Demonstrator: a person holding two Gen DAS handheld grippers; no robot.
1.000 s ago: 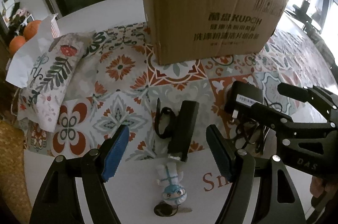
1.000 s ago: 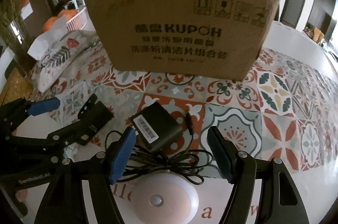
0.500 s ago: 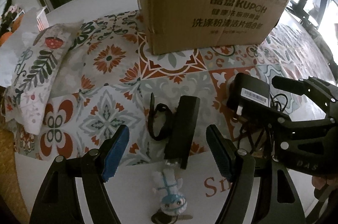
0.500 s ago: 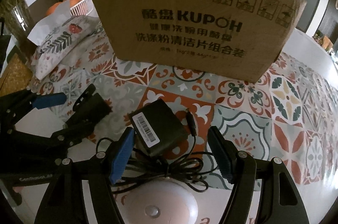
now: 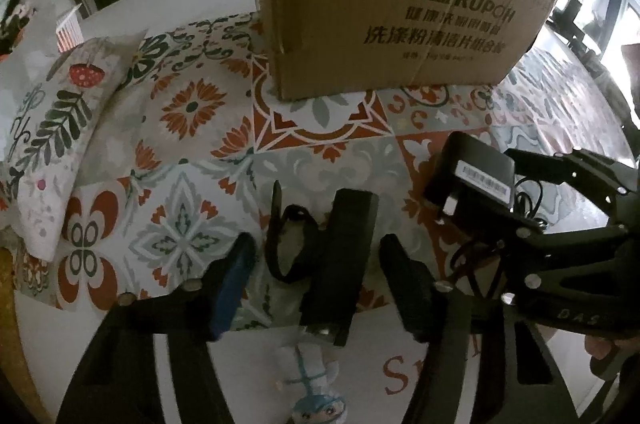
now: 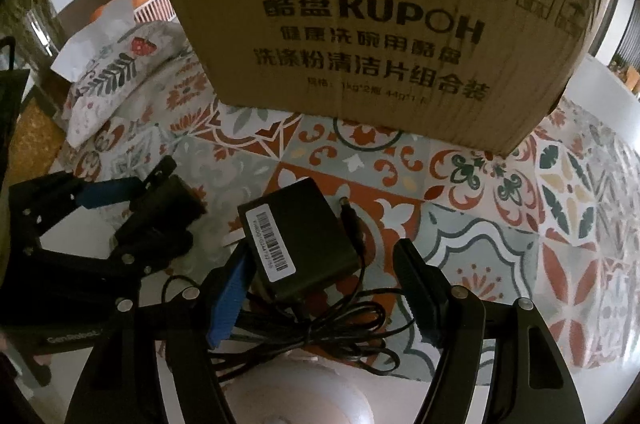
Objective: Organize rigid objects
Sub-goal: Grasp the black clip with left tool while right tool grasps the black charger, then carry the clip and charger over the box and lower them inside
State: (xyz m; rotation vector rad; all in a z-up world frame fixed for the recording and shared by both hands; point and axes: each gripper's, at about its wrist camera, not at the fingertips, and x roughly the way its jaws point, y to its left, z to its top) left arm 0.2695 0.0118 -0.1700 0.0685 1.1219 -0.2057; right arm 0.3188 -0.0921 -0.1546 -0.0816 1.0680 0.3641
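black bar-shaped gadget with a strap (image 5: 340, 260) lying on the patterned worktop (image 5: 192, 112), left hand-held gripper (image 5: 316, 284) straddling it, jaws just been closing but seemingly not touching yet, right hand-held gripper (image 6: 324, 288) released around the black power adapter (image 6: 298, 240), cardboard box (image 6: 380, 36) behind

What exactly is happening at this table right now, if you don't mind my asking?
A person is tidying small items on a patterned tablecloth with hand-held tongs in each hand. The left tongs have just been closing around a long black rectangular device with a wrist strap, though the pads are not yet pressing on it. The right tongs straddle a black power adapter with a barcode label and its tangled cable, still open. A brown cardboard box stands just behind.
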